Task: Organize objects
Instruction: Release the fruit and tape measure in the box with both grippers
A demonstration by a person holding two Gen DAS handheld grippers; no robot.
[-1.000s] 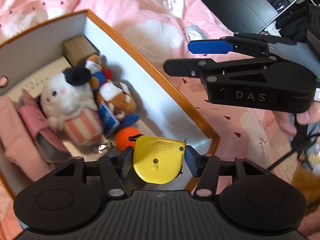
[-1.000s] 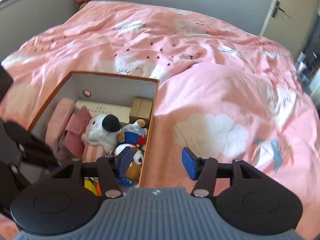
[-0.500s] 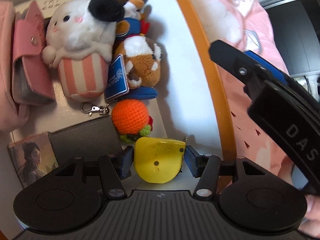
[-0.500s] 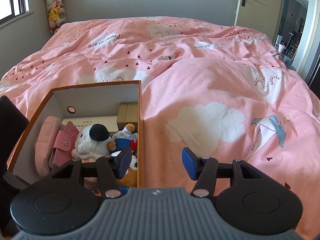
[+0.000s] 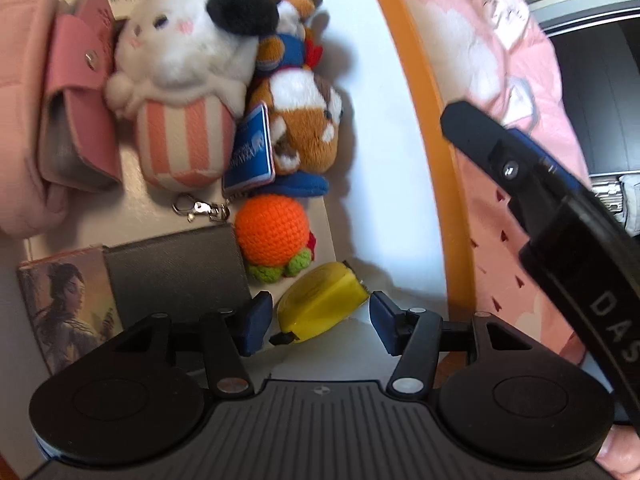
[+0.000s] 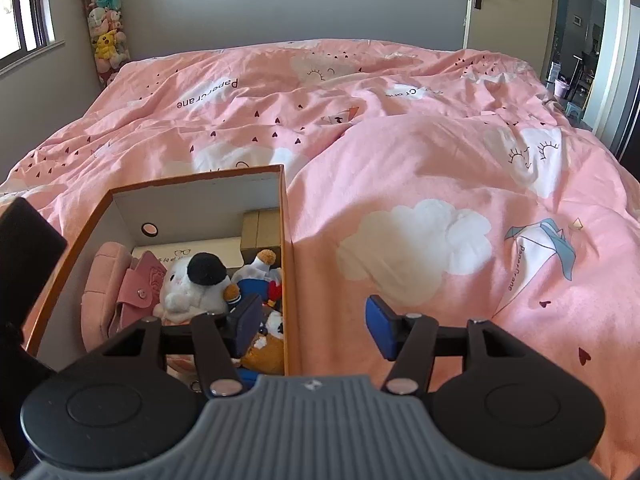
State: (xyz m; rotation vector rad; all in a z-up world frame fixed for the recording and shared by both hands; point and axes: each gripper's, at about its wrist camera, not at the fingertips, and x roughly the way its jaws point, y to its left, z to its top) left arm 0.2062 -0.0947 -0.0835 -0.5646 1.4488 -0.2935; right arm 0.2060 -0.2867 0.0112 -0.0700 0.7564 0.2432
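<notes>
Half a second ago the left fingers pinched the yellow tape measure (image 5: 320,305); now they have spread and it lies loose and tilted on the box (image 5: 412,92) floor between the pads (image 5: 256,322), apparently touching neither. The left gripper (image 5: 318,322) has come down closer to the box contents. Just ahead of the fingers sits an orange crochet ball (image 5: 272,236), with a grey wallet (image 5: 176,272) and a picture card (image 5: 64,300) to their left. Further ahead are the striped white plush (image 5: 184,80) and brown plush (image 5: 304,124). The right gripper (image 6: 312,326) hovers with fingers spread and empty over the box's right wall, the pink bed (image 6: 440,160) ahead; its view has tilted up to show more of the room
</notes>
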